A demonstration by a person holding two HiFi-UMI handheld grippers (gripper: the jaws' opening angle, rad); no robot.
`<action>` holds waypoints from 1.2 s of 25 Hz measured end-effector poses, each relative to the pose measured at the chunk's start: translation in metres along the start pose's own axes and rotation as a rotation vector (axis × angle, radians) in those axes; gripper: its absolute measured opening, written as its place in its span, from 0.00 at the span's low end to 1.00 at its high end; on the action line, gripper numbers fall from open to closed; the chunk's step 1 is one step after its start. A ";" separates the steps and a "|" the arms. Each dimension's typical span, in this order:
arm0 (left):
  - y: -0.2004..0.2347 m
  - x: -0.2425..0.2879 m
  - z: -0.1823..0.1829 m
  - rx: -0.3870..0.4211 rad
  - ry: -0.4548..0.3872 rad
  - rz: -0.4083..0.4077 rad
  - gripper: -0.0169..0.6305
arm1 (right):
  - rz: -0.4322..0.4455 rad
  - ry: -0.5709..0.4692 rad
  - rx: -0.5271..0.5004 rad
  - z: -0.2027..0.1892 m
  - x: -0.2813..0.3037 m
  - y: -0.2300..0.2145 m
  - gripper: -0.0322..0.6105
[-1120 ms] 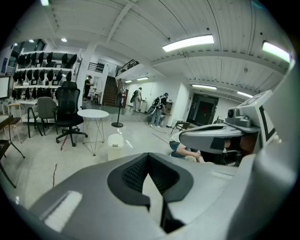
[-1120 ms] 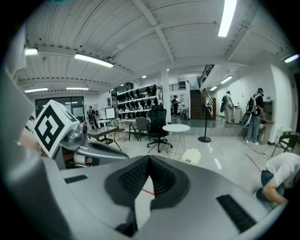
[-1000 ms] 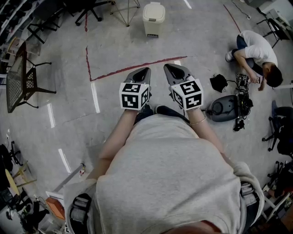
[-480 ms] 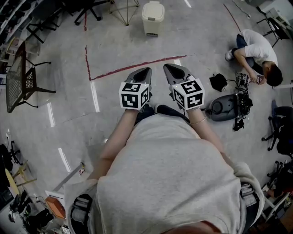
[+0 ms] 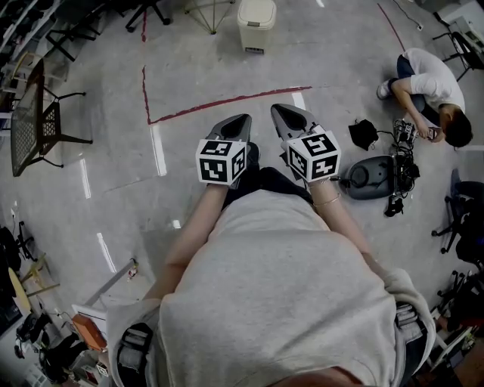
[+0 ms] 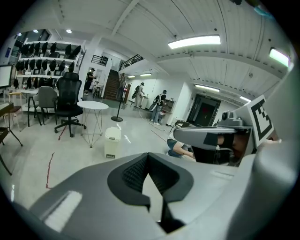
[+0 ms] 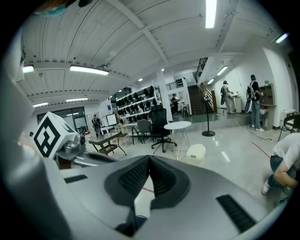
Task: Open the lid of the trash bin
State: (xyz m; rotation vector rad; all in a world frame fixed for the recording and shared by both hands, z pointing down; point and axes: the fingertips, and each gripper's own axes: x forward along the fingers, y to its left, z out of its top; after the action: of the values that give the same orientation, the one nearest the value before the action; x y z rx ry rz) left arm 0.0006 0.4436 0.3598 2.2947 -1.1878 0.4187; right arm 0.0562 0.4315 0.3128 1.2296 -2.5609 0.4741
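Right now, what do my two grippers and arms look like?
Both the left gripper and right gripper are grey tapered shells with black ribbed pads, each carrying a white cube of black square markers. Light grey top, forearms bare, thin bracelet on the right wrist.

head cam: high up, steeply down over the wearer's torso, left gripper [image 5: 240,119] and right gripper [image 5: 278,110] close below, trash bin [image 5: 256,23] well off at the floor's far edge. gripper cams: low, roughly level, each along its own jaws, which fill the lower frame. all three share the bin and the crouching person [image 5: 431,83]; both gripper views also get the round white table [image 6: 93,106]
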 end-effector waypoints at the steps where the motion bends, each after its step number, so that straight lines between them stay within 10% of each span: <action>1: 0.002 0.002 0.002 0.003 -0.002 -0.001 0.03 | -0.002 -0.006 0.002 0.003 0.004 -0.002 0.06; 30: 0.247 0.190 0.201 0.029 0.027 -0.129 0.03 | -0.177 0.015 0.034 0.134 0.288 -0.136 0.06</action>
State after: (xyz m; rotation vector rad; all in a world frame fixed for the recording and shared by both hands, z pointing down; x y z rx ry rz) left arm -0.0879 0.0835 0.3632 2.3672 -1.0201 0.4201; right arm -0.0238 0.0961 0.3207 1.4435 -2.4123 0.4876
